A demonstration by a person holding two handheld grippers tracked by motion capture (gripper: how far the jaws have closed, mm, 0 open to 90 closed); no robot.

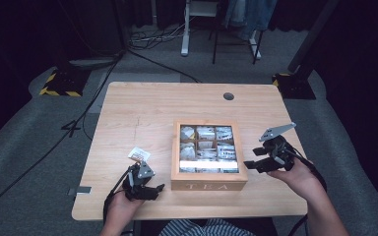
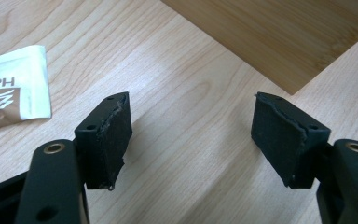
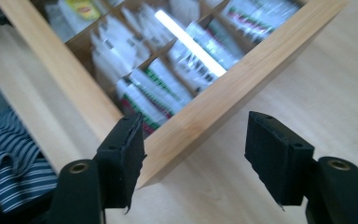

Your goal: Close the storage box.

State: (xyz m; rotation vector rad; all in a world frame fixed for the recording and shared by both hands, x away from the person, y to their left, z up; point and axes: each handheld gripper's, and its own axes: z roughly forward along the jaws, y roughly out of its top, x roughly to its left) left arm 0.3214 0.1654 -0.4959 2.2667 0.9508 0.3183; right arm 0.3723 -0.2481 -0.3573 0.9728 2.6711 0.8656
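Note:
A wooden tea box [image 1: 208,183] marked TEA sits at the table's front centre, its clear lid shut over compartments of tea bags [image 1: 205,147]. A white and brown tea sachet [image 1: 139,155] lies left of the box, also seen in the left gripper view as the sachet [image 2: 14,88]. My left gripper [image 1: 153,190] rests low by the front edge, open, just below the sachet, with bare table between its pads [image 2: 114,135]. My right gripper [image 1: 254,164] hovers right of the box, open, its jaws facing the box's corner [image 3: 177,149].
The wooden table [image 1: 142,108] has a round cable hole [image 1: 228,96] at the back right. Beyond the table are floor cables, a white stand leg [image 1: 185,34] and black stand bases with yellow-striped markings [image 1: 59,88]. A striped garment [image 3: 9,158] lies below the table's front edge.

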